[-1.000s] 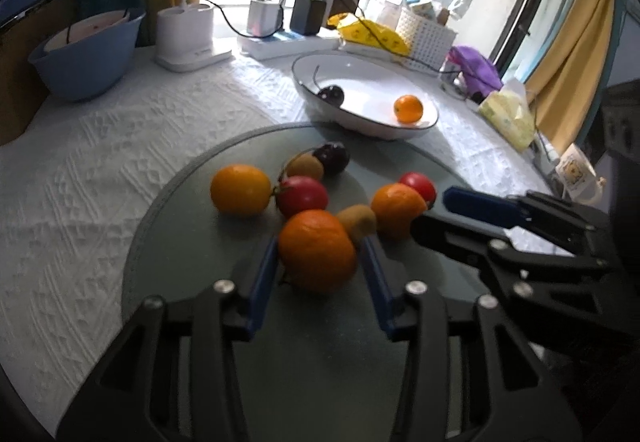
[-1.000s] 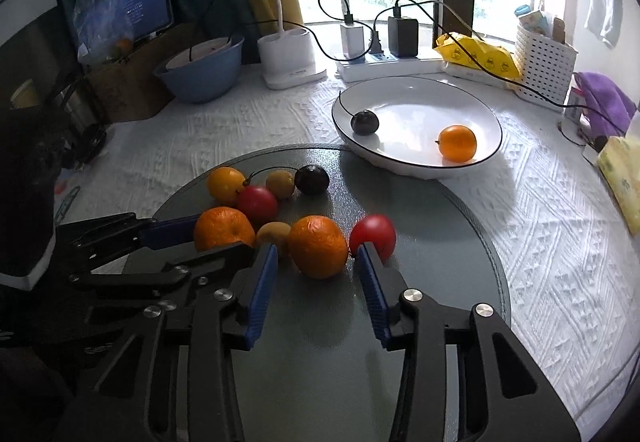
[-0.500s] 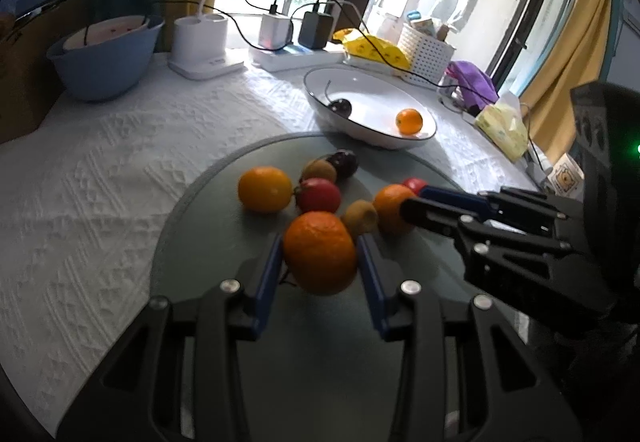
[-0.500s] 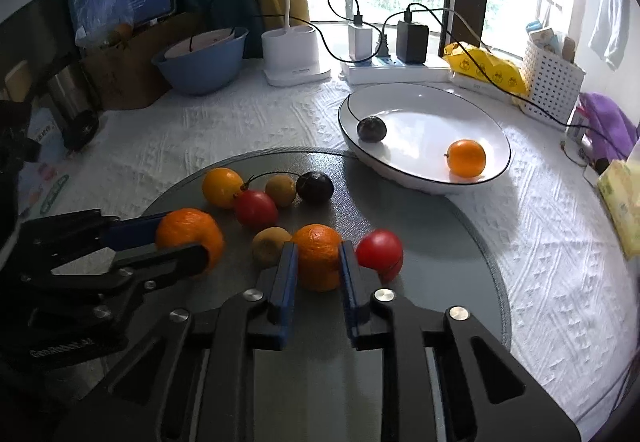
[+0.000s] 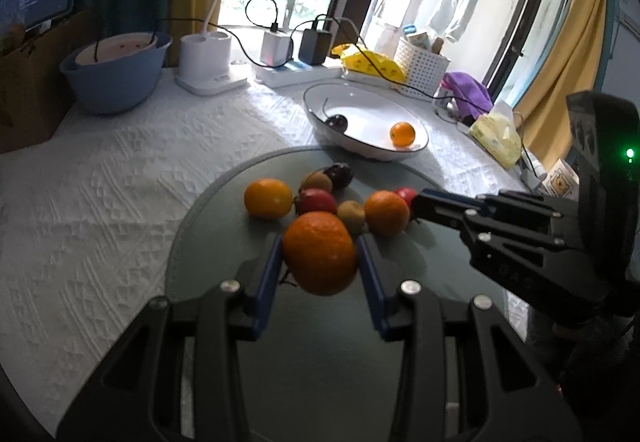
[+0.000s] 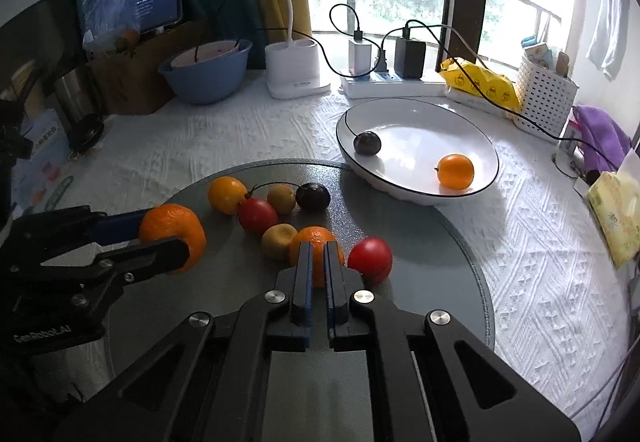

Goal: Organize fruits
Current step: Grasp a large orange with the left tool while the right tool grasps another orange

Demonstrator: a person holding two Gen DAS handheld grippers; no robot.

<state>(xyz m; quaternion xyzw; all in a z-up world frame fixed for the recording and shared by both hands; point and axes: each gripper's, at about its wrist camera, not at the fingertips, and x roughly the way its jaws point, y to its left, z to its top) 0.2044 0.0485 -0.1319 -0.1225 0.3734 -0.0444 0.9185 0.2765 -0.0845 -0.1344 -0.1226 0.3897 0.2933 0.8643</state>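
White-clothed bench (image 6: 168, 146): left tongs (image 5: 320, 254) grip large orange (image 5: 320, 252), plate (image 6: 486, 178) lying ahead toward far edge; right tongs (image 6: 316, 254) shut empty before second orange (image 6: 316, 236)

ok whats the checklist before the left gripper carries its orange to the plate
1. Left gripper grips the big round orange, pads on both sides: ok.
2. Fruit lifted clear of the grey round mat: cannot tell.
3. Free space in the white oval plate, between the dark plum and the small orange: ok.
4. Right gripper holding fruit: not ok, shut and empty; another orange lies just beyond its tips.
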